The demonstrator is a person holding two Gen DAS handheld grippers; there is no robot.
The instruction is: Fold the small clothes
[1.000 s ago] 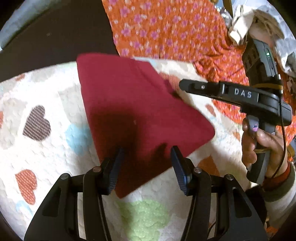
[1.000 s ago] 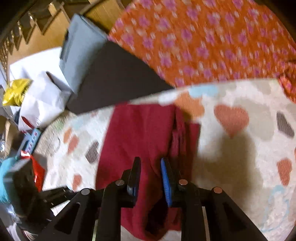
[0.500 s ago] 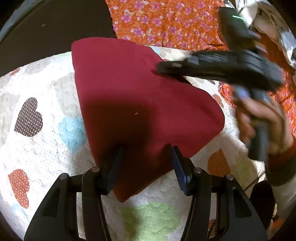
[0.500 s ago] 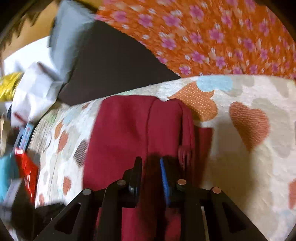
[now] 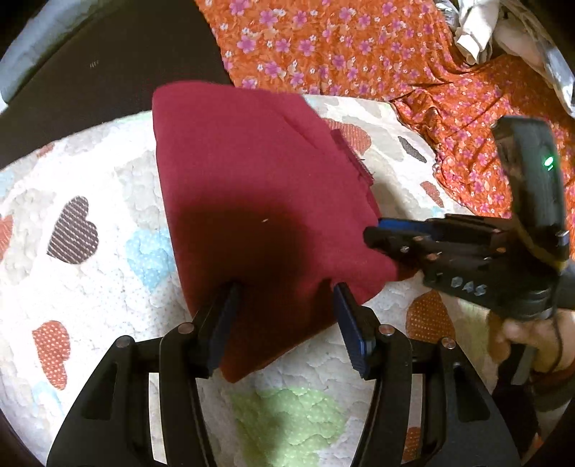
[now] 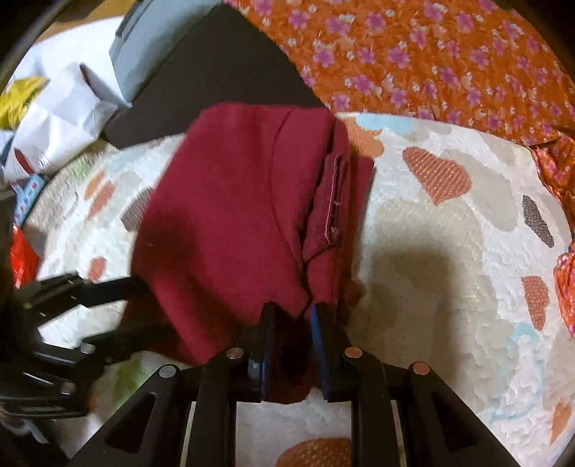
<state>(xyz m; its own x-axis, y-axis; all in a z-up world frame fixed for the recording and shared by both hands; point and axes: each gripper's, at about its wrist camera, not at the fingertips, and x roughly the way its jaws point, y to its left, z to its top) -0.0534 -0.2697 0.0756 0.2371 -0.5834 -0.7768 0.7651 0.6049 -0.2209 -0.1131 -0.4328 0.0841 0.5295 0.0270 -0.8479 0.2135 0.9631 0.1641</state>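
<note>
A dark red folded garment [image 5: 251, 201] lies on a white quilt with coloured hearts [image 5: 90, 287]. My left gripper [image 5: 285, 291] is open, its fingers straddling the garment's near edge. My right gripper [image 6: 291, 309] is shut on the garment's near right edge, with red cloth bunched between its pads. In the left wrist view the right gripper [image 5: 381, 233] comes in from the right and grips the garment's right corner. In the right wrist view the garment [image 6: 230, 215] shows a stitched seam on its right side, and the left gripper [image 6: 118, 312] sits at the lower left.
An orange floral cloth [image 5: 359, 57] covers the far side. A black surface [image 5: 90, 72] lies beyond the quilt at left. White paper and a yellow packet [image 6: 46, 107] lie at the far left in the right wrist view. Crumpled white cloth [image 5: 478, 21] sits at the top right.
The right gripper has moved from the garment's far right part down to its near right corner and now pinches it there. The left gripper has stayed open over the near edge.
</note>
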